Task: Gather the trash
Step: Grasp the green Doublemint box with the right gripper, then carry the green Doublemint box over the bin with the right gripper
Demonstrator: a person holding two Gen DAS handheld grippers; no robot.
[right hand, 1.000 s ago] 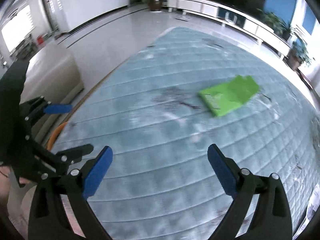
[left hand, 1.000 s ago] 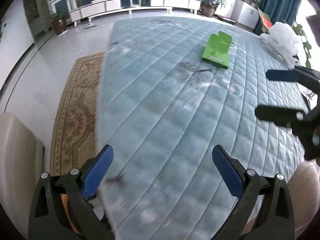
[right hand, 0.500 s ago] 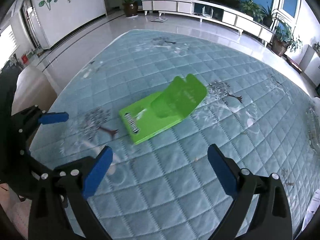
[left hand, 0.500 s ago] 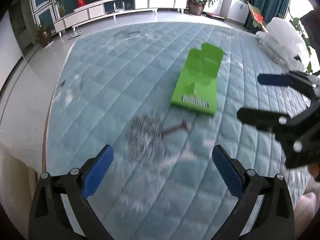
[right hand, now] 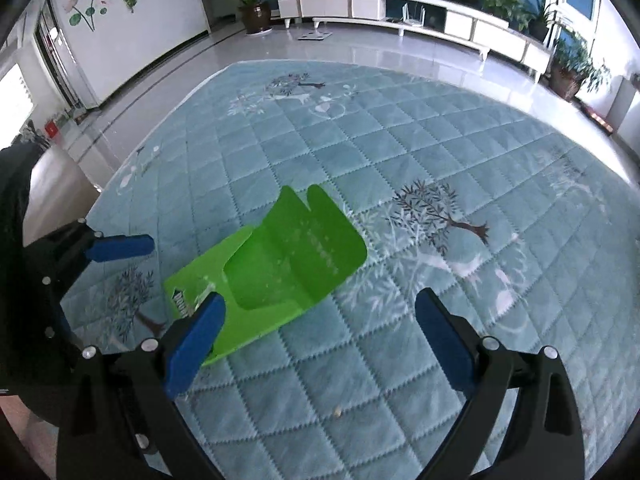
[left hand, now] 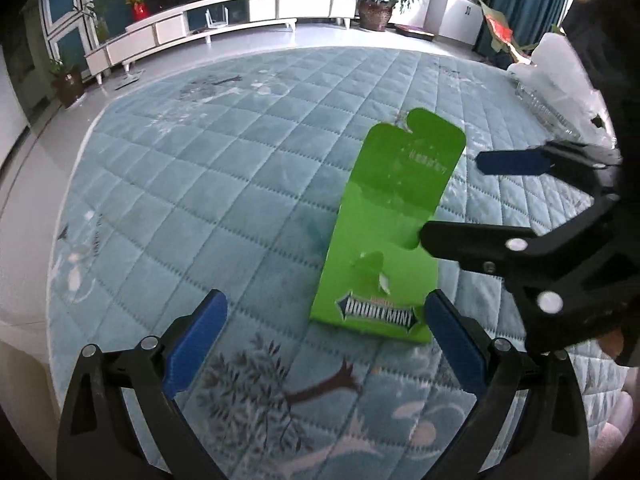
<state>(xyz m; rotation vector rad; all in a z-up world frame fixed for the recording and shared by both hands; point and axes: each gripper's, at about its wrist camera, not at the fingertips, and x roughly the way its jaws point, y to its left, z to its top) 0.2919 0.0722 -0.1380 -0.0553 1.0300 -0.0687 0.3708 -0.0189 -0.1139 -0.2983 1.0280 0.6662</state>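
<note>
Your left claw [left hand: 326, 340], jaws apart, has the green carton [left hand: 384, 236] at 1 o'clock, long axis running 12-to-6, nearer than your right claw [right hand: 320, 338], also apart.

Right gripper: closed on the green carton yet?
No. The right gripper is open, and the green carton lies flat on the quilted mat, ungripped.
</note>
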